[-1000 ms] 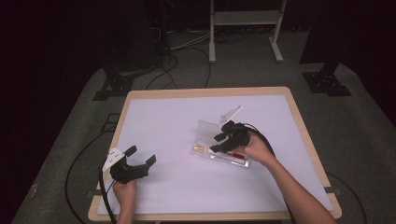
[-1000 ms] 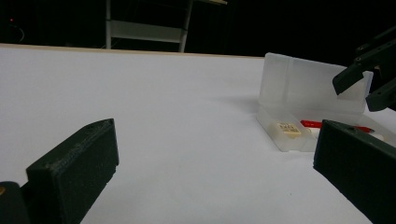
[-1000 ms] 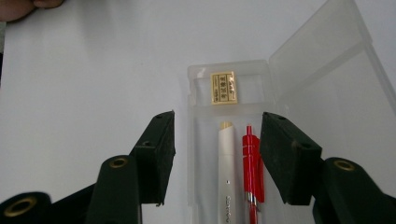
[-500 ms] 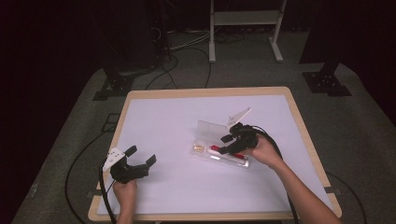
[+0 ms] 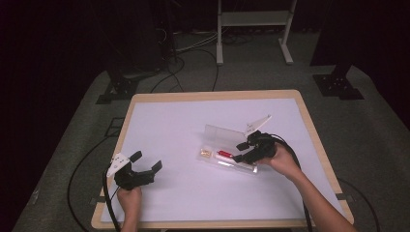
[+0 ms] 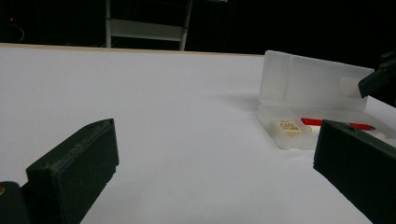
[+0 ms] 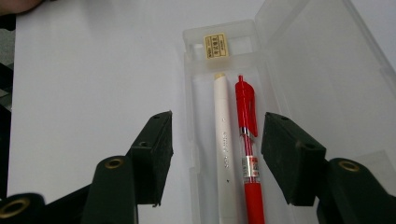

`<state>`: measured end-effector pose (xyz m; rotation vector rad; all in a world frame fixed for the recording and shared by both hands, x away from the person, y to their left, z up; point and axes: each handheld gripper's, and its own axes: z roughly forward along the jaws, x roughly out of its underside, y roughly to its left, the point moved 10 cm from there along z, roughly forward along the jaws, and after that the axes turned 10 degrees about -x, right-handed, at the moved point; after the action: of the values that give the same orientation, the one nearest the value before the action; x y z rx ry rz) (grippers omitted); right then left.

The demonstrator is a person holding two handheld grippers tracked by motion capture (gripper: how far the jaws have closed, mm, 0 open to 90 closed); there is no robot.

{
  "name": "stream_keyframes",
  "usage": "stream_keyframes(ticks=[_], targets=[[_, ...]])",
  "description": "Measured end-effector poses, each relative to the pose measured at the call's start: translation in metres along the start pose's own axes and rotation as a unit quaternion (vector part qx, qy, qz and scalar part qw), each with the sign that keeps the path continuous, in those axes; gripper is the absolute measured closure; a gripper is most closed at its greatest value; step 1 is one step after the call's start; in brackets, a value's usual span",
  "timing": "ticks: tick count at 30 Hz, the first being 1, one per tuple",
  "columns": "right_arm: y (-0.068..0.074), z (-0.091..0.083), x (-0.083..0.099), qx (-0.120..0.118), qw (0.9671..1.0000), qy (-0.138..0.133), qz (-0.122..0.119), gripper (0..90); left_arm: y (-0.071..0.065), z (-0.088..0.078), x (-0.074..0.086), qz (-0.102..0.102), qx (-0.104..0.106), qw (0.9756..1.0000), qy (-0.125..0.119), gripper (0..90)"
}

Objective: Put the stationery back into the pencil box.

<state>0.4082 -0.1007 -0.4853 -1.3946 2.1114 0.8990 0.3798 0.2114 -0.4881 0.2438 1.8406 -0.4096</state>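
A clear plastic pencil case (image 5: 212, 133) lies open right of the table's middle, its lid (image 7: 317, 70) folded back. Inside it lie a white pen (image 7: 223, 140), a red pen (image 7: 246, 112) and a small eraser (image 7: 216, 45) with a yellow label. My right gripper (image 5: 240, 152) hovers over the case's right end. It is open, and in the right gripper view (image 7: 217, 135) its jaws stand on either side of the two pens without touching them. Near the front left edge my left gripper (image 5: 146, 161) rests open with nothing between its fingers. In its own view (image 6: 217, 140) it faces the case (image 6: 322, 79).
The white table top (image 5: 179, 121) has a wooden rim. On the dark floor beyond the table's far edge are cables (image 5: 193, 53) and stand legs (image 5: 220, 58).
My right gripper has slid to the right along the case, a little nearer the person. The left gripper and the case have stayed where they were.
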Motion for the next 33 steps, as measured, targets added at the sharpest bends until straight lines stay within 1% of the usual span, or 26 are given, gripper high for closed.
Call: stream_keyframes(ticks=[4,7,10,17,20,23,27,31,33], targets=[[0.001,0.0,0.004,-0.003,1.0,0.001,0.001,42.6,0.0,-0.001,0.0,0.0,0.002,1.0,-0.002,0.0],[0.001,0.0,0.006,-0.004,1.0,0.001,0.001,42.2,0.0,0.0,0.0,-0.003,0.0,1.0,0.0,0.0],[0.001,-0.001,0.008,-0.004,1.0,-0.002,0.0,42.0,0.0,0.001,0.0,0.001,-0.001,1.0,0.001,0.0],[0.003,-0.005,0.013,-0.002,1.0,-0.005,0.005,41.5,0.0,0.001,0.0,0.001,-0.001,1.0,0.001,0.0],[0.003,-0.007,0.016,0.001,1.0,-0.005,0.003,41.2,0.0,0.001,0.0,0.002,-0.001,1.0,0.002,0.0],[0.004,-0.01,0.019,0.002,1.0,-0.005,0.007,41.2,0.0,0.0,0.0,0.001,-0.001,1.0,0.001,0.0],[0.004,-0.012,0.021,0.002,1.0,-0.009,0.004,41.1,0.0,0.001,0.0,0.001,-0.002,1.0,0.002,0.0],[0.005,-0.014,0.024,0.002,0.9999,-0.011,0.01,40.7,0.0,0.001,0.0,0.001,-0.002,1.0,0.002,0.0],[0.005,-0.015,0.026,0.003,0.9999,-0.011,0.007,40.7,0.0,0.001,0.0,0.001,-0.002,1.0,0.003,0.0]])
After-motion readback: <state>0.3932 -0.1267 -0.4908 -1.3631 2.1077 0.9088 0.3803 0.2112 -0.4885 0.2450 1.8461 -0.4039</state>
